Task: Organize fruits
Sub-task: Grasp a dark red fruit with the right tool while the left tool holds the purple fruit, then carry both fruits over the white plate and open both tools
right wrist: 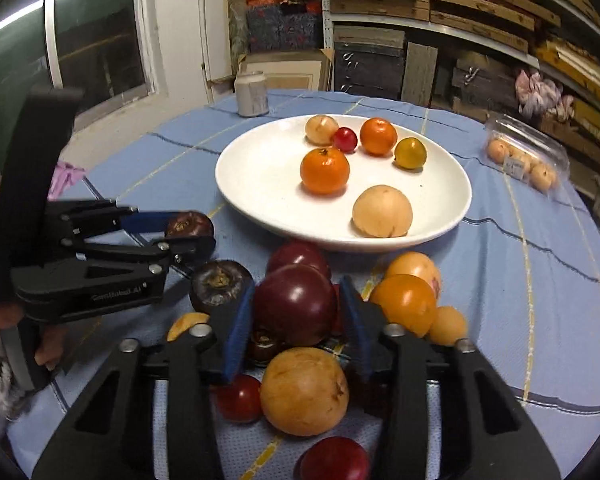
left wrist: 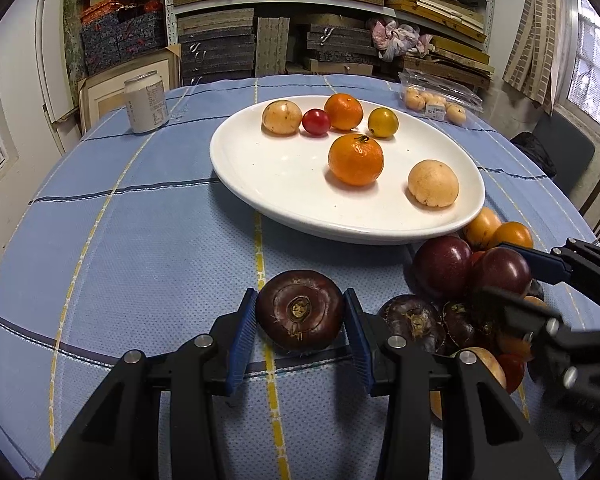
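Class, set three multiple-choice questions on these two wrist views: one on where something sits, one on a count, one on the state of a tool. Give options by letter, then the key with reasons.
1. Where does the can stand?
A. On the plate
B. On the tablecloth, beyond the plate's left side in the left wrist view
C. Inside the clear box

2. How many fruits lie on the white plate?
A. Four
B. Six
C. Nine

3. What is the left tool doing?
A. Closed on a dark brown flat-topped fruit
B. Open above the plate
C. Holding the can

Key:
1 B, it stands on the blue cloth clear of the plate.
2 B, two oranges, two pale fruits, one red and one yellow.
3 A, both blue pads press the fruit's sides.
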A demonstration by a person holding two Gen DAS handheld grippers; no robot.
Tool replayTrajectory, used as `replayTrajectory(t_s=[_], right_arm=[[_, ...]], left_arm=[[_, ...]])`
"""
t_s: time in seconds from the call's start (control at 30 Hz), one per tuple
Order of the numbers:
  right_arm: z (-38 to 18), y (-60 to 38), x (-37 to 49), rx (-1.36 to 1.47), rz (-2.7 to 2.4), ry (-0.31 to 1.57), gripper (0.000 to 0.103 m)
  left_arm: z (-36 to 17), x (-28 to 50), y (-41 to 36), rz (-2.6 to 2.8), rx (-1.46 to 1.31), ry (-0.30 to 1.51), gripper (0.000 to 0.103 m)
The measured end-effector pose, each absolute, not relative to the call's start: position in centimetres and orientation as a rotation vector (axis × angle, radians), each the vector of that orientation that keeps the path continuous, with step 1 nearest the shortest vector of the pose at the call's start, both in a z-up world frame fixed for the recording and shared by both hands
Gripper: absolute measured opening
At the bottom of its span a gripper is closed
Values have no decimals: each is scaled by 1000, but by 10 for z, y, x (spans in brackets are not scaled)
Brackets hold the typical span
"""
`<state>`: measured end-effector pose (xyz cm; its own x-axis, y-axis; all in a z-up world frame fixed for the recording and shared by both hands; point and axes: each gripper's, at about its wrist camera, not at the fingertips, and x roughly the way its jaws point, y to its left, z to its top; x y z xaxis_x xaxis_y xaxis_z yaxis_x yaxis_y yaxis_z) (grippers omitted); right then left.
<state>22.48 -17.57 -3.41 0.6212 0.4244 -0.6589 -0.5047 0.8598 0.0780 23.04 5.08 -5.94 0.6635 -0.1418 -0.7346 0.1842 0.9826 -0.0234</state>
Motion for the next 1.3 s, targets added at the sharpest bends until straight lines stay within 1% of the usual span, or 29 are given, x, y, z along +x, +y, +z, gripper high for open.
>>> replayTrajectory(t_s=[0.13,0.23,0.4,0.5,0.6,0.7,0.8,0.93,1.0,1.03,1.07,1.13,1.2,1.27,1.3], right_arm=[[-34,-178,222,-99,547,724,38],[-27,-184,216,-66,565,697,38],[16,-216,205,54,549,564,38],[42,-226,227,66,512,537,38],[57,-231,267,106,478,561,38],[49,-232,306,141,448,611,38],[24,-232,347,161,429,703,38],[-7,-228,375,162,421,775,39],[-16,-228,378,175,431,798,40],[-18,-231,377,188,427,791,43],[-16,-234,373,201,424,780,51],[-2,-245,361,236,415,726,52],[17,-258,342,259,414,655,55],[32,-268,321,261,403,581,69],[36,-274,308,260,391,547,72]], left_arm=[[-59,229,50,-185,56,816,43],[-51,223,49,-190,60,765,43],[-21,216,59,-198,-24,668,43],[3,238,62,-178,-39,647,43],[15,270,61,-153,-42,654,43],[4,303,57,-120,-42,695,43],[-19,328,57,-104,-61,758,43],[-35,338,60,-106,-68,785,44],[-36,337,63,-108,-89,777,46],[-36,337,64,-113,-93,776,52],[-33,334,65,-126,-100,765,56],[-25,324,67,-122,-106,726,70],[-17,309,68,-112,-92,690,72],[-13,291,71,-114,-89,674,72],[-14,283,72,-113,-95,673,72]])
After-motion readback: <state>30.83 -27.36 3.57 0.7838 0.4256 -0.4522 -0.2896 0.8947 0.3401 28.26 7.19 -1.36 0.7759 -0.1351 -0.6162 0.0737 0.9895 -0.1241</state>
